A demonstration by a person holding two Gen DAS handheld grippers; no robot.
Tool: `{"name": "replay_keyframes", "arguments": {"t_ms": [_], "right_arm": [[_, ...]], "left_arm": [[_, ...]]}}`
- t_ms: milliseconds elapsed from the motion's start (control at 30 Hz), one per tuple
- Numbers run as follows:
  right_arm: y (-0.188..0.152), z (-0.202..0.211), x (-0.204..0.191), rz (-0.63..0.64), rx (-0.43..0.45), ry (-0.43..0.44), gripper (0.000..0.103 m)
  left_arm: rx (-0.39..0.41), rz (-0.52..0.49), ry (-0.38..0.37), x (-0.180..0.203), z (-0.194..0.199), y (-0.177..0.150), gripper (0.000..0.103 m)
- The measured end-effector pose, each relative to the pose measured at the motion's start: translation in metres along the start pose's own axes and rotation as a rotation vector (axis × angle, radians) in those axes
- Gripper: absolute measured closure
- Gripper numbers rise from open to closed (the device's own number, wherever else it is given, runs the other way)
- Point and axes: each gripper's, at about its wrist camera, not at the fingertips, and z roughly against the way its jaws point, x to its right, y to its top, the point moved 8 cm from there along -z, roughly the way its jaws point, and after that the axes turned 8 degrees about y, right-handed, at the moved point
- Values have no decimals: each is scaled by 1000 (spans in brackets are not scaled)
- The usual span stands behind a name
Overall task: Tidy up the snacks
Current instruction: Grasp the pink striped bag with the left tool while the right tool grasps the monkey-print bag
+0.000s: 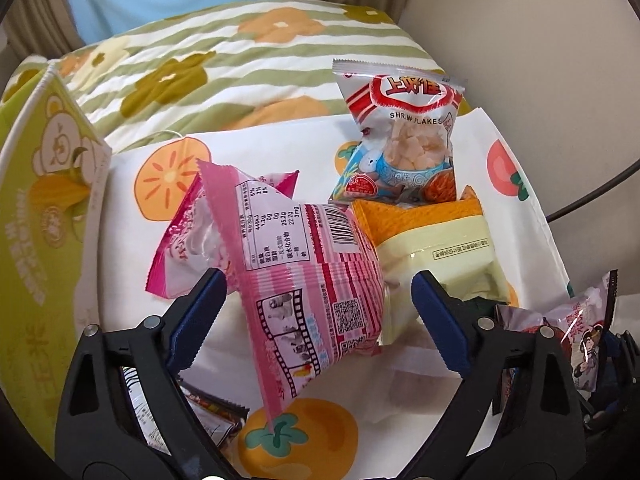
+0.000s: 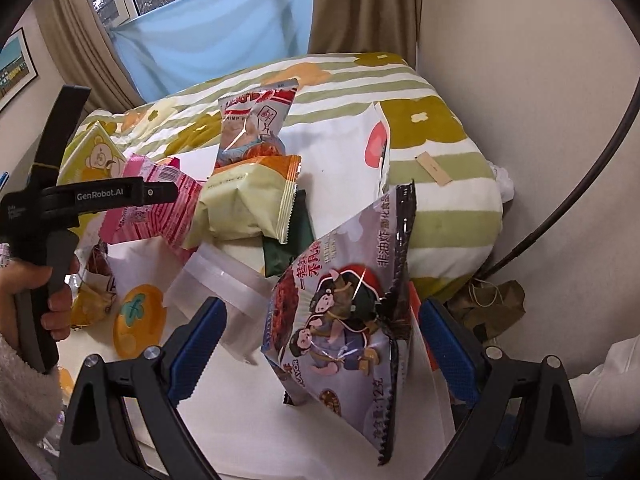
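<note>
My left gripper (image 1: pixel 316 296) is open, its blue pads either side of a pink snack packet (image 1: pixel 308 280) that lies on a white fruit-print bag (image 1: pixel 160 176). Behind it stand a pale yellow and orange packet (image 1: pixel 440 240) and a shrimp flakes packet (image 1: pixel 404 136). My right gripper (image 2: pixel 324 332) is open with a cartoon-print noodle snack packet (image 2: pixel 348 312) standing between its pads, not pinched. In the right wrist view the left gripper's body (image 2: pixel 100 196) shows over the pink packet (image 2: pixel 160 204), beside the yellow packet (image 2: pixel 244 200) and the shrimp packet (image 2: pixel 256 120).
A green bear-print box (image 1: pixel 44 216) stands at the left. A clear zip bag (image 2: pixel 224 292) and a dark green packet (image 2: pixel 288 240) lie on the white bag. All rests on a green-striped floral quilt (image 2: pixel 440 136) against the wall. More packets lie at lower left (image 1: pixel 208 412).
</note>
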Motion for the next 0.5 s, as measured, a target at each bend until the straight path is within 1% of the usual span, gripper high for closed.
{"name": "replay_keyframes", "arguments": {"t_ms": [33, 100, 133, 200, 433, 500], "right_arm": [[-1, -2, 0, 3, -1, -7, 7], [-1, -5, 0, 14, -5, -16, 8], [-1, -6, 0, 24, -5, -25, 8], [-1, -7, 0, 42, -3, -40, 8], [3, -7, -4, 84, 11, -70, 14], [4, -7, -6, 96, 16, -82, 18]], "left_arm": [[-5, -1, -4, 0, 0, 0, 15], [-14, -4, -8, 2, -3, 0, 25], [-20, -8, -7, 2, -5, -1, 27], [-28, -14, -4, 3, -8, -3, 35], [-24, -28, -2, 2, -7, -5, 44], [-27, -27, -1, 2, -7, -6, 46]]}}
